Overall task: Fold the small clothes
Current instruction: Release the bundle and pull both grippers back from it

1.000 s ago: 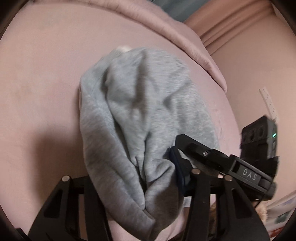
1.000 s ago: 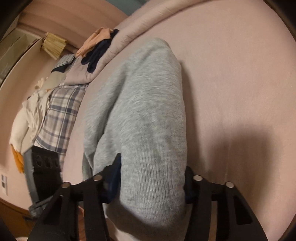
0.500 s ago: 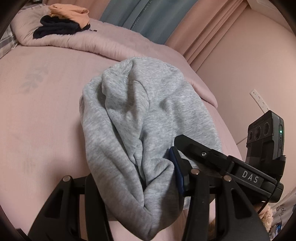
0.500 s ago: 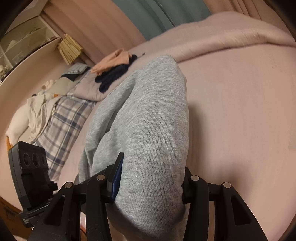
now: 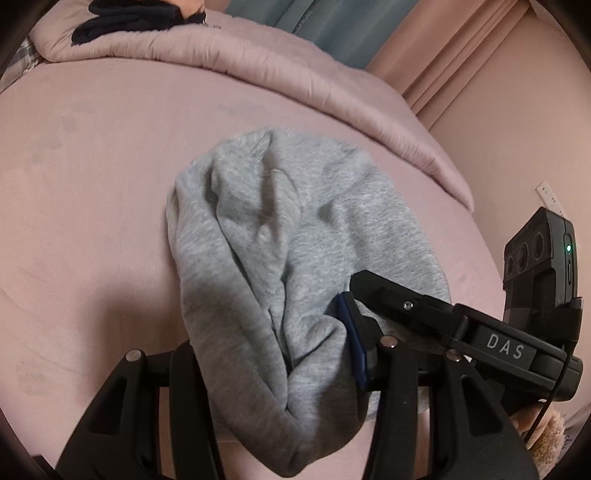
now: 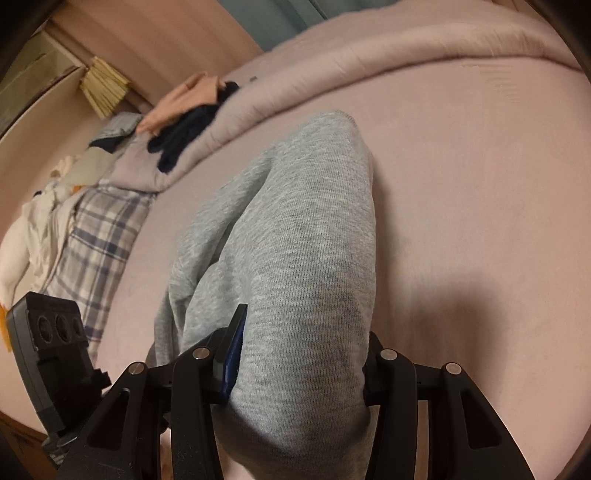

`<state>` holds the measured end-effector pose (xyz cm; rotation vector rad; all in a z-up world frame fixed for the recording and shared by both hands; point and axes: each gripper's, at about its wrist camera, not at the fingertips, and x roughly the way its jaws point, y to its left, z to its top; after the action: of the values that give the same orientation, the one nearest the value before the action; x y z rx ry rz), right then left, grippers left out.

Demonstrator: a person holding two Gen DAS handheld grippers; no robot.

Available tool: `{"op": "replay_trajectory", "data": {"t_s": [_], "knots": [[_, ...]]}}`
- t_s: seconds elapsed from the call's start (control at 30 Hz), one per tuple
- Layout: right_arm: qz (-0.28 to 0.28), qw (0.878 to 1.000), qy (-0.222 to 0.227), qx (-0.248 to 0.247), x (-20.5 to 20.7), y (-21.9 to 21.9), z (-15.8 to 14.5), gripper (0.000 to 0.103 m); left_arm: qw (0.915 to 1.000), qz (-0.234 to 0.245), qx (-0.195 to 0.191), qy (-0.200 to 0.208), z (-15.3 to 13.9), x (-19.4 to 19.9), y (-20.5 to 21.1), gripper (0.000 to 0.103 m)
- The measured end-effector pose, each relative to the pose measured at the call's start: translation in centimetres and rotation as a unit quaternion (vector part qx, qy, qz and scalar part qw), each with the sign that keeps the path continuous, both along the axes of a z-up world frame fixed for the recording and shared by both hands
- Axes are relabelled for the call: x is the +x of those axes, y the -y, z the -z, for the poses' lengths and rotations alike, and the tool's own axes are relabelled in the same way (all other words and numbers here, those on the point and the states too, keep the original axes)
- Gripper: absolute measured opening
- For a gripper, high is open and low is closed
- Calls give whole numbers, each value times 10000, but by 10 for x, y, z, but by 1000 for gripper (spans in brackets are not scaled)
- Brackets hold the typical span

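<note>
A grey sweatshirt-knit garment [image 5: 295, 236] is bunched and held over the pink bed sheet [image 5: 92, 184]. My left gripper [image 5: 273, 354] is shut on a thick bundle of it, blue pad pressed into the cloth. In the left wrist view the right gripper [image 5: 406, 310] reaches in from the right beside mine. My right gripper [image 6: 299, 354] is shut on the other bunched end of the grey garment [image 6: 306, 229], which fills the gap between its fingers. The far end of the cloth droops toward the sheet.
A rolled pink duvet [image 5: 258, 62] lies along the far side with dark and peach clothes [image 6: 192, 110] on it. A plaid cloth [image 6: 96, 236] and white laundry [image 6: 33, 229] sit at the left. Curtains [image 5: 317, 22] hang behind. A wall is close on the right.
Both grippers carried the grey garment across the bed, still gripping it. The duvet, stacked clothes and curtains came into view, and the cloth's far end now hangs lower over the sheet.
</note>
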<state>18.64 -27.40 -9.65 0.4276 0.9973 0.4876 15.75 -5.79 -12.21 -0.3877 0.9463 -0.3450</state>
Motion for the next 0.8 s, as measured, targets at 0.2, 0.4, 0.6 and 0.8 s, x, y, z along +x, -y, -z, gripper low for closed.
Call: {"op": "replay_trajectory", "data": {"t_s": [0.2, 0.4, 0.6, 0.8], "knots": [[67, 9998, -203, -65, 1, 3, 11, 53, 9998, -111, 141, 44, 2, 4, 2, 51], [170, 9992, -344, -62, 0, 6, 8, 61, 9995, -162, 191, -175, -6, 1, -7, 66], [249, 9976, -153, -633, -13, 4, -12, 70, 9979, -143, 588, 232, -48, -24, -11, 92], [428, 9903, 636, -1159, -44, 12, -58, 87, 9902, -282, 871, 1053, -112, -67, -21, 103]]}}
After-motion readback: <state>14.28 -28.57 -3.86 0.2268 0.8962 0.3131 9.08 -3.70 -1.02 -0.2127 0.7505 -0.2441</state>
